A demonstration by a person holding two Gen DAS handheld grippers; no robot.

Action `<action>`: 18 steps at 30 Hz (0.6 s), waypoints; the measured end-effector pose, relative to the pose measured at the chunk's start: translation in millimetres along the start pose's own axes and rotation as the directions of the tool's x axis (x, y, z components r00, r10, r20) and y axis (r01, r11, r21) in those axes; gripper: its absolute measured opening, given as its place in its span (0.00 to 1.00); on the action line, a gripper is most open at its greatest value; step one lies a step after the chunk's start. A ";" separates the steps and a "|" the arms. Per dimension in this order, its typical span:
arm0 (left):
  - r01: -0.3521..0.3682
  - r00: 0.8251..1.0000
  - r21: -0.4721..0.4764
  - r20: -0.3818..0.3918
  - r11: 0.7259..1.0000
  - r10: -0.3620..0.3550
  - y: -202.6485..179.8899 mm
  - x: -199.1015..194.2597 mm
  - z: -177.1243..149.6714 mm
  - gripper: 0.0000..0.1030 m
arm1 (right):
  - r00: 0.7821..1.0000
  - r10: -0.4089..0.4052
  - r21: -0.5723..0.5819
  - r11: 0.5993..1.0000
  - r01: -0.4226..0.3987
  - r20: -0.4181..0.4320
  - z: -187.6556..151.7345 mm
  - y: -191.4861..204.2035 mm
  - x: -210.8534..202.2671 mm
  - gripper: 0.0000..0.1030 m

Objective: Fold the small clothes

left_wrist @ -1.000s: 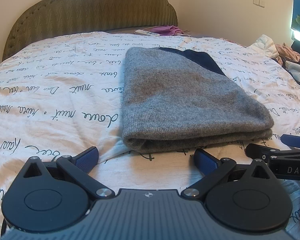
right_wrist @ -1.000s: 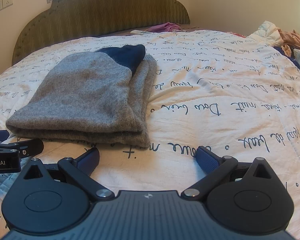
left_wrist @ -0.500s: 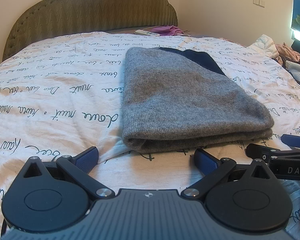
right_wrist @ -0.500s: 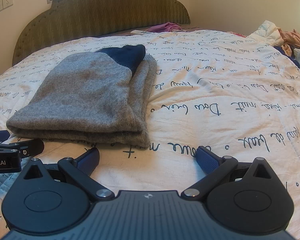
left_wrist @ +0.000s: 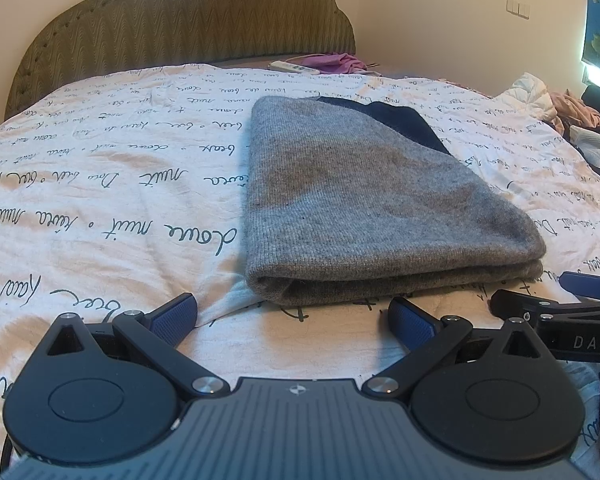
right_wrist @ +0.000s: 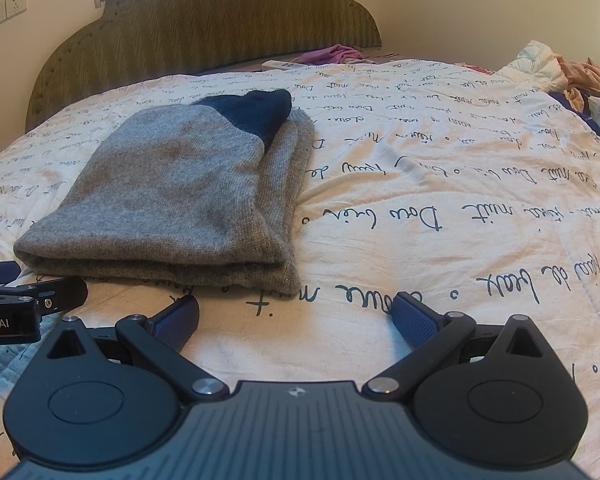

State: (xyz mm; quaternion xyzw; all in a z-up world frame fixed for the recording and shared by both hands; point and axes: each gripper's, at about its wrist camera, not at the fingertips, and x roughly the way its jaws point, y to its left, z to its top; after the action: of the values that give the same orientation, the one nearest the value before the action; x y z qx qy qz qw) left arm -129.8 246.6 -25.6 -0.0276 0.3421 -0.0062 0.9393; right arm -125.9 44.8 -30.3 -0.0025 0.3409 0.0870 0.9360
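Observation:
A grey knit garment (left_wrist: 364, 200) with a dark navy part at its far end lies folded flat on the bed; in the right wrist view the grey garment (right_wrist: 172, 196) sits left of centre. My left gripper (left_wrist: 296, 316) is open, just short of the fold's near edge, nothing between its fingers. My right gripper (right_wrist: 296, 316) is open too, near the garment's near right corner, empty. Each gripper shows at the edge of the other's view.
The bed has a white quilt with dark script (right_wrist: 440, 208) and a green padded headboard (left_wrist: 188, 20). A purple cloth (left_wrist: 340, 62) and a white remote (left_wrist: 294, 67) lie by the headboard. A heap of clothes (right_wrist: 572, 80) sits at the right.

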 end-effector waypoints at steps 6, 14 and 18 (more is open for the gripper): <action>-0.001 1.000 0.001 0.000 1.000 0.001 -0.1 -0.1 -0.2 1.00 | 1.000 0.003 0.001 1.000 -0.003 0.000 0.3 -1.0 -0.1 1.00; -0.001 1.000 0.000 0.000 1.000 0.001 -0.1 0.3 0.1 1.00 | 1.000 0.003 0.001 1.000 -0.003 0.000 0.1 -1.0 -0.2 1.00; -0.002 1.000 0.002 0.000 1.000 0.002 -0.2 0.2 -0.2 1.00 | 1.000 0.002 0.000 1.000 -0.002 0.000 0.1 -1.0 -0.2 1.00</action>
State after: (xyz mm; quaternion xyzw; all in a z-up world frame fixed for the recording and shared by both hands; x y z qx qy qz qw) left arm -129.8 246.4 -25.8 -0.0264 0.3421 -0.0055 0.9393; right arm -125.8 43.8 -30.2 -0.0021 0.3408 0.0881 0.9360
